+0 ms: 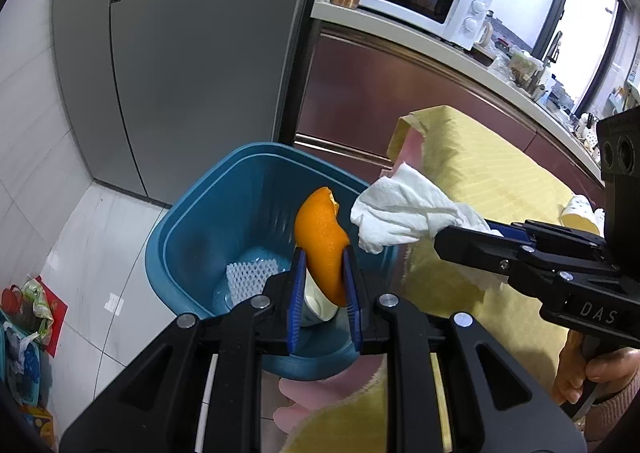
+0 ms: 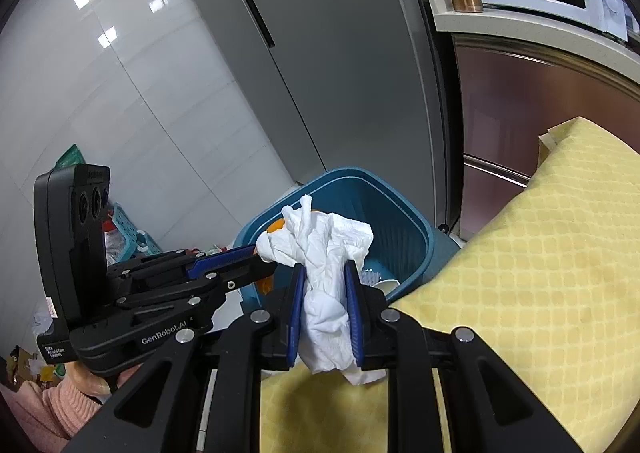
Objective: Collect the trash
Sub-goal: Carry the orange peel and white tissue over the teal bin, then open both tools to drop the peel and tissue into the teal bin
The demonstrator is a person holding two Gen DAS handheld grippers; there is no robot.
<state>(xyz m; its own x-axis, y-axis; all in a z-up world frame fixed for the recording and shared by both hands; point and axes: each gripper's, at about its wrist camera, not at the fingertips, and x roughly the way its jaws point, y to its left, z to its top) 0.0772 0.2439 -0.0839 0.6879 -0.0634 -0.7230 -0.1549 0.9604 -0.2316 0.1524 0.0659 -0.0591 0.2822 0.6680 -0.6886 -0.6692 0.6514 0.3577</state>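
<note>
My left gripper point(image 1: 323, 273) is shut on a piece of orange peel point(image 1: 322, 237), held over the open blue bin point(image 1: 192, 229). A white foam net point(image 1: 250, 279) and a white cup point(image 1: 316, 307) lie at the bin's bottom. My right gripper point(image 2: 323, 277) is shut on a crumpled white tissue point(image 2: 324, 249), just above the bin's near rim point(image 2: 416, 221). In the left wrist view the right gripper point(image 1: 444, 239) reaches in from the right with the tissue point(image 1: 400, 209) hanging past the bin's edge. The left gripper point(image 2: 268, 263) shows at left in the right wrist view.
A yellow checked cloth point(image 2: 540, 273) covers the table to the right of the bin, with a paper cup point(image 1: 578, 213) lying on it. A grey fridge point(image 1: 180, 53) stands behind the bin. Bags and a basket of clutter point(image 1: 24, 317) sit on the floor at left.
</note>
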